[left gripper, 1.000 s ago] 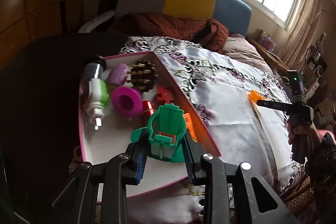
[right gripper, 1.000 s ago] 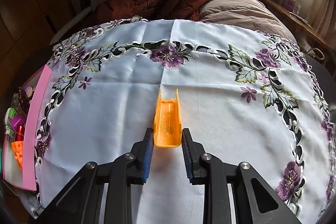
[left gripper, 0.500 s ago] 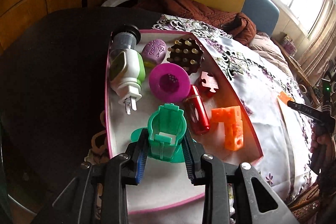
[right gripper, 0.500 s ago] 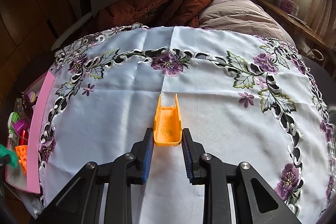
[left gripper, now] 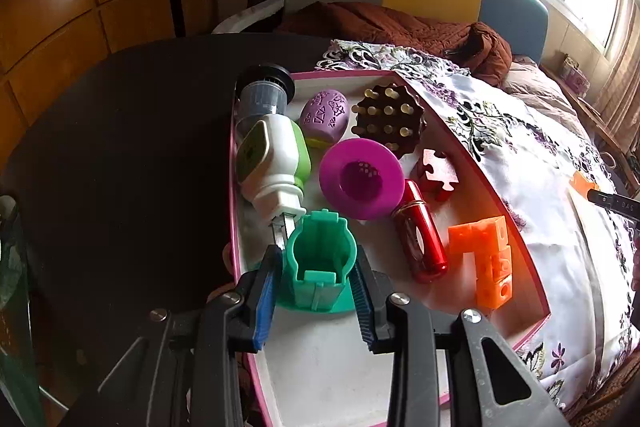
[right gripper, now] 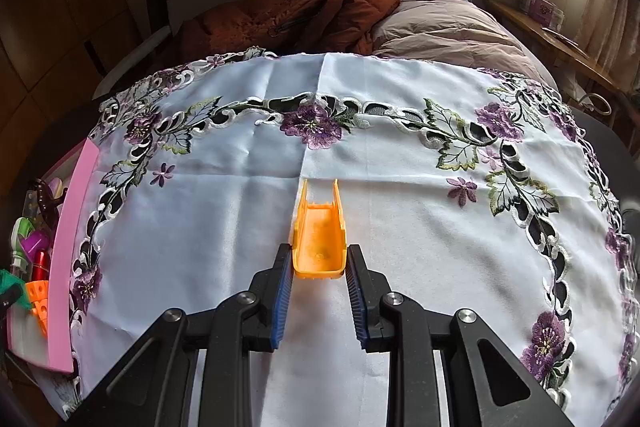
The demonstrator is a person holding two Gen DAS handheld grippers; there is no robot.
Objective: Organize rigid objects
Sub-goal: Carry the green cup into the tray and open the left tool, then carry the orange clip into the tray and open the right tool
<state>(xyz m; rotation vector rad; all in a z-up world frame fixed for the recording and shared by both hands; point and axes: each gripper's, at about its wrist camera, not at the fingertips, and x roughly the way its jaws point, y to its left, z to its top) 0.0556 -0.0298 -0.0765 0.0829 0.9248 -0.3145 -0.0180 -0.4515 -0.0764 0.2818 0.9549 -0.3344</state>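
My left gripper (left gripper: 316,279) is shut on a green plastic holder (left gripper: 320,259) and holds it low over the near-left part of the pink-rimmed tray (left gripper: 516,251). In the tray lie a white and green plug-in device (left gripper: 272,167), a magenta funnel (left gripper: 360,179), a red cylinder (left gripper: 420,243), an orange block piece (left gripper: 488,259), a purple egg (left gripper: 324,117), a brown peg disc (left gripper: 388,119) and a red puzzle piece (left gripper: 438,173). My right gripper (right gripper: 318,267) is shut on an orange channel piece (right gripper: 319,239) above the white flowered cloth (right gripper: 400,195).
The tray's pink rim (right gripper: 66,251) shows at the left edge of the right wrist view. A dark round table (left gripper: 120,147) lies left of the tray. A sofa with a brown jacket (right gripper: 296,15) stands behind the table. A glass item (left gripper: 12,287) sits at the far left.
My left gripper has swung over the tray with the green holder and lowered it toward the tray's near-left floor. My right gripper has lifted the orange piece slightly and stays over the cloth.
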